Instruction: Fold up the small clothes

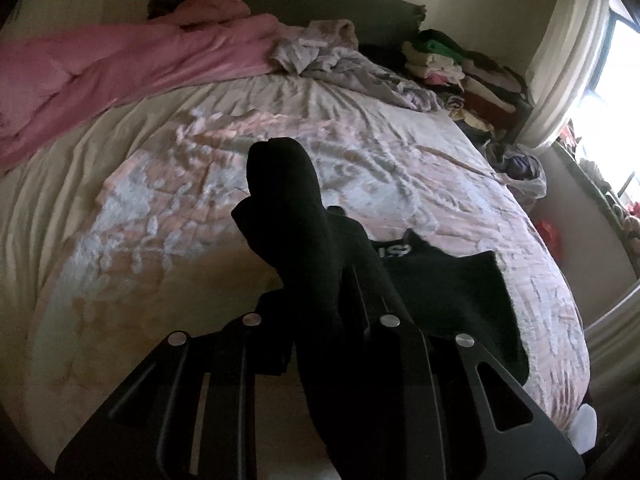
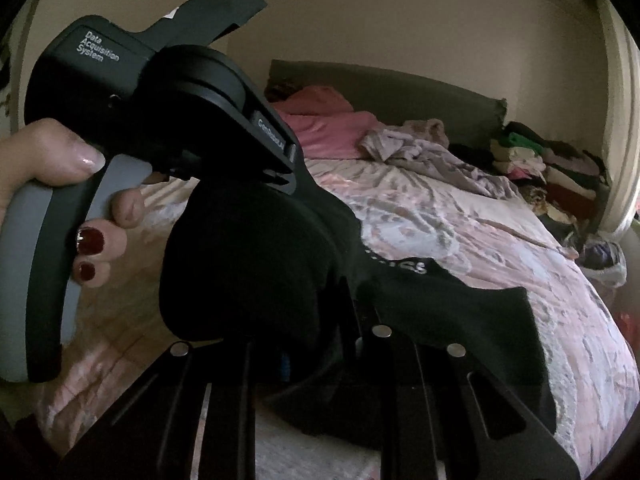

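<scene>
A black sock (image 1: 296, 216) is held up over the bed; it drapes across my left gripper (image 1: 320, 280), which is shut on it. In the right wrist view the same black sock (image 2: 248, 264) bulges in front of my right gripper (image 2: 320, 304), whose jaws close on the fabric. The left gripper's body (image 2: 160, 92), held in a hand with red nails, is just above and touching the sock. A black garment with white lettering (image 1: 448, 284) lies flat on the bed below and shows in the right wrist view (image 2: 440, 304).
The bed (image 1: 180, 208) has a crumpled pink and grey patterned cover. A pink blanket (image 1: 120, 64) and a grey crumpled garment (image 1: 340, 56) lie near the headboard. Stacked folded clothes (image 1: 460, 68) sit at the far right, by a curtained window (image 1: 592, 60).
</scene>
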`<state>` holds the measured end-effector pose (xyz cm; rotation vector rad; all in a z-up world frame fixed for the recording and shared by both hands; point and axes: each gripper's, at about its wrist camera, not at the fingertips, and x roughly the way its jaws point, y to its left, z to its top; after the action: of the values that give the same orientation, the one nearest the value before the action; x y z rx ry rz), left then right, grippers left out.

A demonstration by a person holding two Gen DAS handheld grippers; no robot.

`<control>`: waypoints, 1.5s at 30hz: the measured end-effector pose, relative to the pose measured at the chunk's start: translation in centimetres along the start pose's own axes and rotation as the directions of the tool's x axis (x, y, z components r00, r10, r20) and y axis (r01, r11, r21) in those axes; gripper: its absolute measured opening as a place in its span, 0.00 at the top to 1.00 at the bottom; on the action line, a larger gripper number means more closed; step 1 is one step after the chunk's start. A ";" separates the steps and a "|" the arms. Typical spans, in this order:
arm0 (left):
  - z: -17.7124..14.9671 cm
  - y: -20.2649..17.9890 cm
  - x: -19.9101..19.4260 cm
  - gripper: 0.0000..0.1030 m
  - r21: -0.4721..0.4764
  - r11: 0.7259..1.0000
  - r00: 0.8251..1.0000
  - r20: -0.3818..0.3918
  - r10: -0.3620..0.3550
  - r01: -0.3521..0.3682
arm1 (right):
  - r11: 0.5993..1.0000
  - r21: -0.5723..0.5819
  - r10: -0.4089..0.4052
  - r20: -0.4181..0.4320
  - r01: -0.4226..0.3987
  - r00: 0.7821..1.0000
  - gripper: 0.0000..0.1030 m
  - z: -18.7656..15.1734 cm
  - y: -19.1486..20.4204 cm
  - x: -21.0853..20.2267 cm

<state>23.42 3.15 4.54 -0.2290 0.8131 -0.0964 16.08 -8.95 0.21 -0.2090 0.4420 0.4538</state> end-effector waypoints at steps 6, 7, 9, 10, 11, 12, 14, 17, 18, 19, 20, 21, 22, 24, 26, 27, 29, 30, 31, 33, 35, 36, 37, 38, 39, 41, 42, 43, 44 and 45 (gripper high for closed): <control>0.4 -3.6 -0.1 0.87 0.037 0.999 1.000 0.006 -0.013 0.013 | 0.994 0.111 -0.002 -0.007 0.002 1.000 0.84 -0.2 -3.2 -1.3; 0.5 -4.0 0.0 0.87 0.040 0.999 1.000 0.004 -0.015 0.015 | 0.992 0.127 -0.001 -0.009 0.002 1.000 0.84 -0.2 -3.6 -1.5; 0.5 -5.4 0.2 0.87 0.053 0.998 1.000 -0.001 -0.020 0.020 | 0.987 0.164 -0.003 -0.015 0.005 1.000 0.85 -0.5 -4.7 -1.9; 0.5 -5.9 0.3 0.87 0.060 0.998 1.000 -0.002 -0.021 0.021 | 0.984 0.178 0.000 -0.018 0.004 1.000 0.85 -0.6 -5.2 -2.0; 0.5 -6.6 0.5 0.87 0.071 0.997 1.000 -0.003 -0.022 0.023 | 0.980 0.198 0.005 -0.022 -0.001 1.000 0.85 -0.7 -5.6 -2.1; 0.4 -7.0 0.6 0.87 0.077 0.997 1.000 -0.005 -0.023 0.023 | 0.975 0.221 0.013 -0.031 -0.006 0.999 0.85 -0.9 -6.2 -2.2; 0.3 -8.1 0.9 0.87 0.088 0.996 1.000 -0.010 -0.028 0.029 | 0.967 0.253 0.016 -0.040 -0.006 0.999 0.85 -1.3 -7.2 -2.4; 0.2 -9.3 1.5 0.86 0.098 0.994 0.999 -0.020 -0.036 0.038 | 0.960 0.280 0.015 -0.049 0.000 0.999 0.86 -1.7 -8.4 -2.6; 0.1 -9.8 1.7 0.86 0.105 0.994 0.999 -0.022 -0.036 0.038 | 0.958 0.288 0.015 -0.052 0.000 0.999 0.86 -1.9 -8.6 -2.7; 0.0 -10.1 1.9 0.86 0.109 0.993 0.999 -0.025 -0.035 0.037 | 0.955 0.297 0.016 -0.055 0.001 0.998 0.86 -2.0 -8.9 -2.7; 0.0 -10.4 2.1 0.86 0.112 0.993 0.999 -0.029 -0.035 0.038 | 0.952 0.305 0.017 -0.061 0.002 0.998 0.86 -2.2 -9.2 -2.7; -0.1 -10.8 2.5 0.86 0.116 0.992 0.999 -0.035 -0.036 0.040 | 0.950 0.311 0.015 -0.066 0.006 0.998 0.87 -2.4 -9.4 -2.7; -0.3 -11.1 2.7 0.86 0.117 0.992 0.998 -0.041 -0.038 0.042 | 0.950 0.314 0.013 -0.069 0.009 0.998 0.87 -2.5 -9.7 -2.8; -0.4 -11.7 3.1 0.86 0.124 0.991 0.998 -0.047 -0.038 0.044 | 0.947 0.321 0.010 -0.077 0.016 0.997 0.88 -2.8 -10.1 -2.8; -0.7 -12.4 3.6 0.86 0.134 0.990 0.998 -0.053 -0.037 0.044 | 0.944 0.331 0.008 -0.083 0.020 0.997 0.88 -3.2 -10.6 -2.9; -0.8 -12.8 3.8 0.86 0.140 0.989 0.998 -0.056 -0.036 0.043 | 0.941 0.337 0.009 -0.087 0.021 0.996 0.88 -3.5 -10.7 -2.9; -0.9 -13.4 4.4 0.86 0.150 0.988 0.997 -0.066 -0.035 0.045 | 0.936 0.351 0.011 -0.096 0.023 0.995 0.88 -4.0 -11.1 -2.9; -1.0 -13.8 4.7 0.86 0.156 0.987 0.997 -0.072 -0.034 0.045 | 0.933 0.358 0.015 -0.100 0.022 0.995 0.88 -4.2 -11.4 -2.8; -1.1 -14.1 4.9 0.85 0.160 0.986 0.997 -0.076 -0.032 0.044 | 0.930 0.366 0.023 -0.108 0.018 0.994 0.88 -4.4 -11.6 -2.7; -1.4 -14.8 5.7 0.83 0.175 0.984 0.996 -0.088 -0.025 0.040 | 0.922 0.386 0.035 -0.125 0.016 0.992 0.88 -5.1 -12.0 -2.5; -1.8 -15.4 6.5 0.81 0.189 0.981 0.994 -0.103 -0.018 0.038 | 0.905 0.424 0.055 -0.138 0.009 0.989 0.88 -5.8 -12.7 -2.2; -1.9 -15.7 6.9 0.78 0.197 0.980 0.994 -0.109 -0.015 0.036 | 0.899 0.439 0.066 -0.143 0.004 0.987 0.88 -6.1 -13.0 -2.0; -2.1 -15.9 7.2 0.74 0.201 0.979 0.993 -0.113 -0.010 0.033 | 0.893 0.450 0.075 -0.147 -0.001 0.986 0.88 -6.3 -13.3 -1.8; -2.2 -16.1 7.6 0.71 0.203 0.979 0.993 -0.117 -0.005 0.029 | 0.886 0.464 0.083 -0.147 -0.005 0.986 0.87 -6.6 -13.5 -1.8; -2.1 -16.1 7.9 0.65 0.206 0.978 0.993 -0.121 0.000 0.025 | 0.877 0.481 0.096 -0.150 -0.013 0.984 0.87 -6.8 -13.8 -1.6; -2.1 -16.2 8.6 0.57 0.214 0.977 0.991 -0.129 0.020 0.008 | 0.867 0.497 0.107 -0.152 -0.017 0.983 0.87 -7.1 -14.0 -1.5; -2.1 -16.3 8.8 0.54 0.213 0.977 0.991 -0.134 0.022 0.007 | 0.860 0.509 0.114 -0.152 -0.022 0.982 0.87 -7.2 -14.2 -1.4; -2.1 -16.3 9.0 0.53 0.209 0.978 0.990 -0.141 0.017 0.013 | 0.852 0.522 0.121 -0.151 -0.024 0.981 0.86 -7.4 -14.4 -1.4; -2.1 -16.4 9.2 0.51 0.208 0.978 0.989 -0.148 0.012 0.019 | 0.848 0.529 0.124 -0.151 -0.026 0.981 0.86 -7.5 -14.5 -1.4; -2.1 -16.5 9.2 0.46 0.210 0.978 0.989 -0.149 0.013 0.019 | 0.842 0.538 0.129 -0.151 -0.028 0.980 0.86 -7.6 -14.7 -1.4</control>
<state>28.21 -14.85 0.55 -0.0221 0.9448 -0.2032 19.00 -24.59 -4.45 0.3164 0.7427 0.3769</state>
